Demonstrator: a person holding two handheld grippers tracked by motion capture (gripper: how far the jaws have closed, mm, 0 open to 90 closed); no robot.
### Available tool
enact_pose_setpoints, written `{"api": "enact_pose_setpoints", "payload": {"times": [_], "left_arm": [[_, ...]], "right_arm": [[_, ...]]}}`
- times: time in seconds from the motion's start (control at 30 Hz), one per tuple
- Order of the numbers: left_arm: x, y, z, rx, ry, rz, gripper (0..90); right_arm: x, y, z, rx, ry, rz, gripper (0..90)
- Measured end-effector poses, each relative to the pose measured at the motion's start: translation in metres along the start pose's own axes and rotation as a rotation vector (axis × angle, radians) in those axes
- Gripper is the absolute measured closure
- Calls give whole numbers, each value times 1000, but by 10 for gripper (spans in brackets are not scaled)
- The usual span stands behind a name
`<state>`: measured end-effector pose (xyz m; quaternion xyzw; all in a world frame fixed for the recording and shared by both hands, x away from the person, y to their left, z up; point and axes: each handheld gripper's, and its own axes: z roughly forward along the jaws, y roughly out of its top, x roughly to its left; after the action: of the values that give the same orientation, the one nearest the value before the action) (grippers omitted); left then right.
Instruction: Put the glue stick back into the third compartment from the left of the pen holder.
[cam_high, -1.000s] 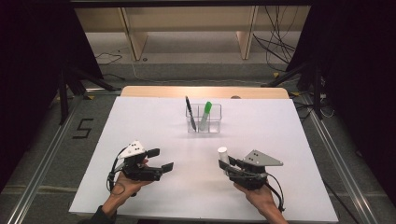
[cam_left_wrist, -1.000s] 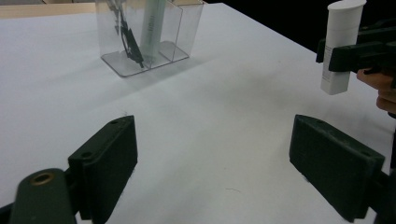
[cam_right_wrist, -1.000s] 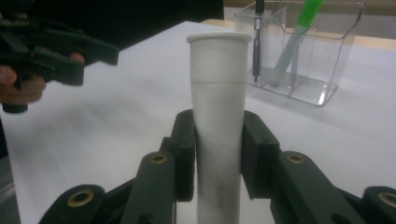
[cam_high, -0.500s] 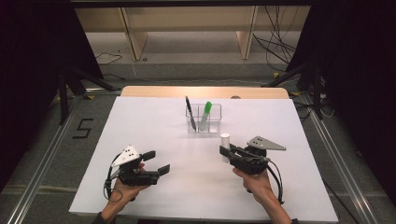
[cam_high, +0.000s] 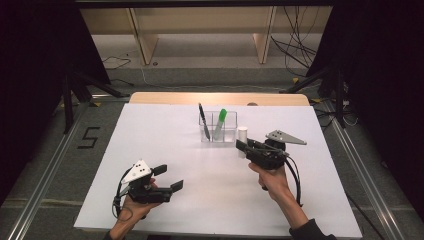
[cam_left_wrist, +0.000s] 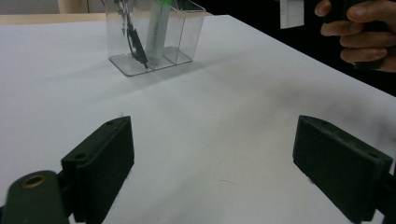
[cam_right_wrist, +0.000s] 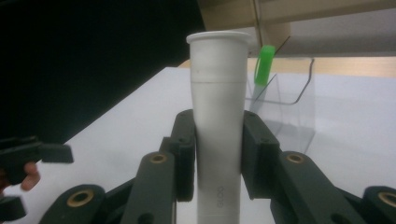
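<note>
Right gripper (cam_high: 243, 145) right of middle in the high view, fingers (cam_right_wrist: 184, 154) clenched on a white tube (cam_right_wrist: 219, 135). Tube upright, its wide top rim above the fingers, a black pad pressed on each side of it in the right gripper view. In the high view, white tube (cam_high: 242, 136) just right of the clear holder (cam_high: 218, 133), near it, hard to tell if touching. Held up by the right hand (cam_high: 272, 181), which comes in from the bottom right.

Clear holder at the middle of the white surface (cam_high: 165, 130), a bit toward the top. Inside it a black pen (cam_high: 203, 120), leaning, and a marker with a green cap (cam_high: 219, 122) next to it. Same holder at the upper left of the left gripper view, pen and marker in its left part.

Left gripper (cam_high: 168, 178) at the lower left of the high view, held by the left hand (cam_high: 135, 205). Fingers (cam_left_wrist: 100, 158) released, spread wide apart, just bare white surface between them. Well apart from the holder and the tube.

Wooden edge of another table (cam_high: 215, 98) behind the white surface, at the top.
</note>
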<state>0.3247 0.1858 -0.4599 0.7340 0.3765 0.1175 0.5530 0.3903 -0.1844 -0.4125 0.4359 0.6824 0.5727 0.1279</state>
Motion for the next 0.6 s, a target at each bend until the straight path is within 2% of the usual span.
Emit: {"api": "enact_pose_setpoints", "payload": {"times": [0.23,0.37,0.47,0.6], "left_arm": [[-1,-1,0,8,4,13,107],[2,-1,0,-3,14,-4,107],[5,-2,0,7,23,-18,107],[8,-2,-1,4,31,-18,107]], "right_arm": [[-8,17,14,-11,-35,-7,700],[-10,24,21,-8,-46,-9,700],[-12,29,28,-9,-56,-13,700],[-15,37,36,-12,-68,-14,700]]}}
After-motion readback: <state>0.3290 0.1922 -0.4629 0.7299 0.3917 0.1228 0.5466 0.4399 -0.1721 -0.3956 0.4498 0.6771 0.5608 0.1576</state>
